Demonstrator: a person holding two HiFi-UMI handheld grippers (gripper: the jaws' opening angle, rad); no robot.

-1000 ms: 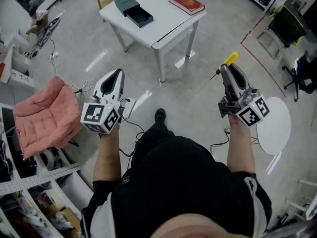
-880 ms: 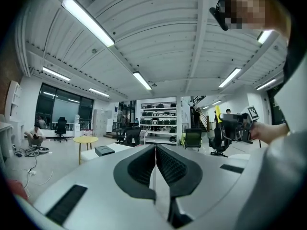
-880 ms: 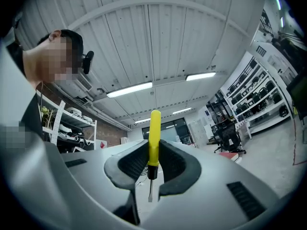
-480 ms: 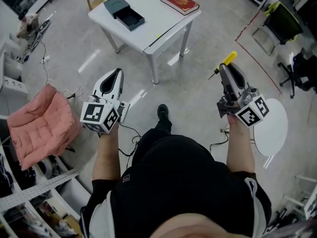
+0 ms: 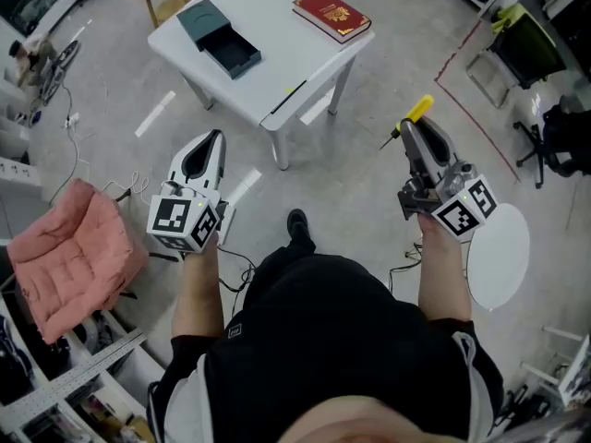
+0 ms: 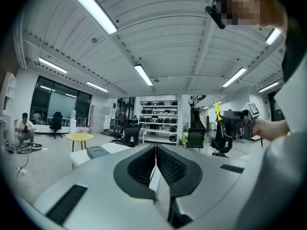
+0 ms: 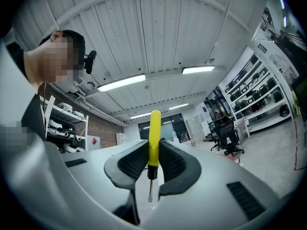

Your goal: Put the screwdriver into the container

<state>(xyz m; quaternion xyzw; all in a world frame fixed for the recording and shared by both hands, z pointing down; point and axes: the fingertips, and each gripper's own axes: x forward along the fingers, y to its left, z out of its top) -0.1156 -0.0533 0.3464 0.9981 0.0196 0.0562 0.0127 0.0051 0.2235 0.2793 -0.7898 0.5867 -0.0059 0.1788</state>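
While standing well short of the surface (image 5: 286,58), treat as carry-and-approach, judging by the gap. Right gripper (image 5: 410,127) clamped on the screwdriver (image 5: 421,108) at its yellow handle: handle end past the jaw tips, metal shaft out the other way, below the jaws. Left gripper (image 5: 215,136) pinched together on nothing, alongside at similar height; no job for it yet.

Hold clamp pressure firm on the walk in. Smooth round handle, likely to pivot or slip between the pads if swung, so no fast wrist turns.

Further out: floor (image 5: 369,192), then the surface, with the container (image 5: 220,35) near its left corner. Dark box in two parts: open tray (image 5: 235,53) toward the near-left edge, what looks like a closed half or lid behind it. Red book (image 5: 331,14) by the far-right edge, well apart from the container.

Aim for the open tray, not the closed half. Come in along the near-left edge for a short reach clear of the book. Line the screwdriver up with the tray's long side, get it inside the walls, only then part the jaws. No release from height: probable bounce out. Option to steady the container with the left gripper if prone to sliding.
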